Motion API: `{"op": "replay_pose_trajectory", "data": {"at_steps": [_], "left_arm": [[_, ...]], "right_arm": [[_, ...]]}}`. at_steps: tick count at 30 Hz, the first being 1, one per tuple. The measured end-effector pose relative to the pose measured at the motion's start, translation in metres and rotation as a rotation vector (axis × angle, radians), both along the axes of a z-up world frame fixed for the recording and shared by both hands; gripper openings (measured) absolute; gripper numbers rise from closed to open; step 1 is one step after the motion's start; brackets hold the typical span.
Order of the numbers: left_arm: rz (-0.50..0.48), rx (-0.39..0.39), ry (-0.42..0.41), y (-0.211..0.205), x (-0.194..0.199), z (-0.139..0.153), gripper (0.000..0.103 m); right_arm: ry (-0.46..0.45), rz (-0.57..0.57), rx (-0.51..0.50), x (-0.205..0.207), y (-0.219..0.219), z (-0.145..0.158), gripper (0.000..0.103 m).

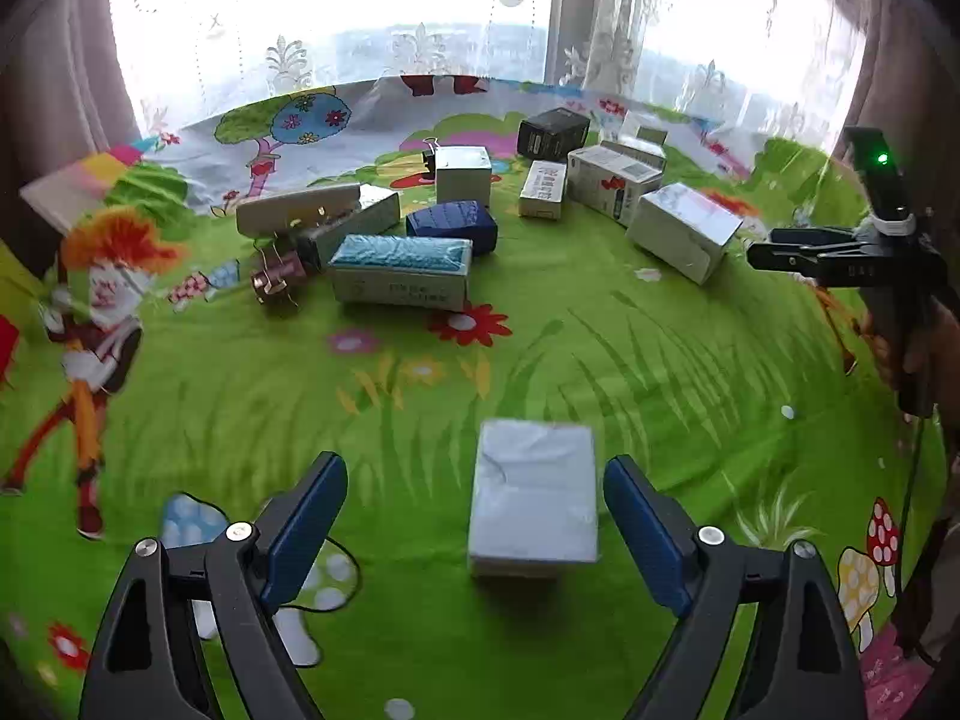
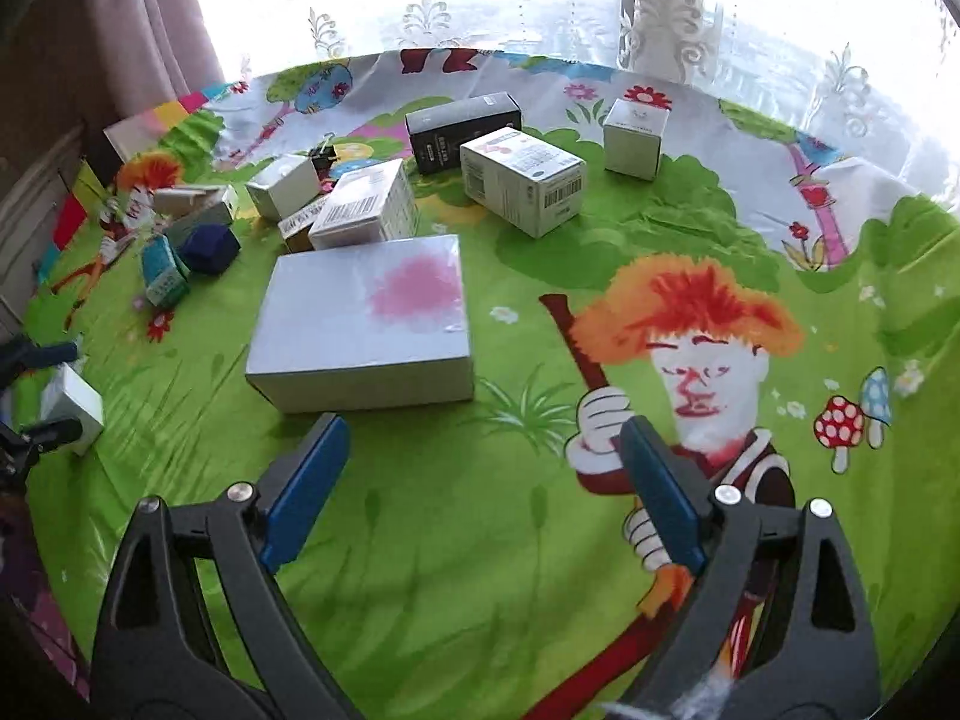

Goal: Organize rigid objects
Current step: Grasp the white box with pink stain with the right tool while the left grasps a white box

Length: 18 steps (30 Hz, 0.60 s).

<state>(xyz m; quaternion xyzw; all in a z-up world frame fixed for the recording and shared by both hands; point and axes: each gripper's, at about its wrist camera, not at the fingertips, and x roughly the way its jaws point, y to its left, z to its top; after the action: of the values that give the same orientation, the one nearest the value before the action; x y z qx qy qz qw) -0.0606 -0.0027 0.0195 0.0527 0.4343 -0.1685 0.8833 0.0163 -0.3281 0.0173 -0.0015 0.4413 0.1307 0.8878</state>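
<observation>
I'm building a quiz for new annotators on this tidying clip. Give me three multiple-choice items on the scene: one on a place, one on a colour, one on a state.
1. Where is the small pale box in the left wrist view?
A. Between the left gripper's fingers
B. On top of the black box
C. Off the cloth

2. What colour is the blotch on the big flat box?
A. Blue
B. Pink
C. Yellow

3. How is the right gripper?
A. Shut on a box
B. Shut on nothing
C. Open, holding nothing

Key: 1 A, the box lies on the cloth between the two blue pads, nearer the right-hand one. 2 B, a pink patch marks its top face. 3 C, its fingers stand wide apart with only cloth between them.
</observation>
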Motion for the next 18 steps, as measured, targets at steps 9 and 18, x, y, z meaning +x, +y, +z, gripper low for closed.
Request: {"op": "replay_pose_trajectory", "data": {"at_steps": [9,18], "left_arm": [[-0.003,-0.048,0.002,0.000,0.006,-0.012,0.093],[-0.027,-0.090,0.022,-0.001,0.011,-0.013,0.103]], "right_arm": [[-0.048,0.300,-0.227,0.025,0.023,-0.010,0.098],[0.112,0.496,-0.156,0.096,0.047,-0.020,0.103]]}}
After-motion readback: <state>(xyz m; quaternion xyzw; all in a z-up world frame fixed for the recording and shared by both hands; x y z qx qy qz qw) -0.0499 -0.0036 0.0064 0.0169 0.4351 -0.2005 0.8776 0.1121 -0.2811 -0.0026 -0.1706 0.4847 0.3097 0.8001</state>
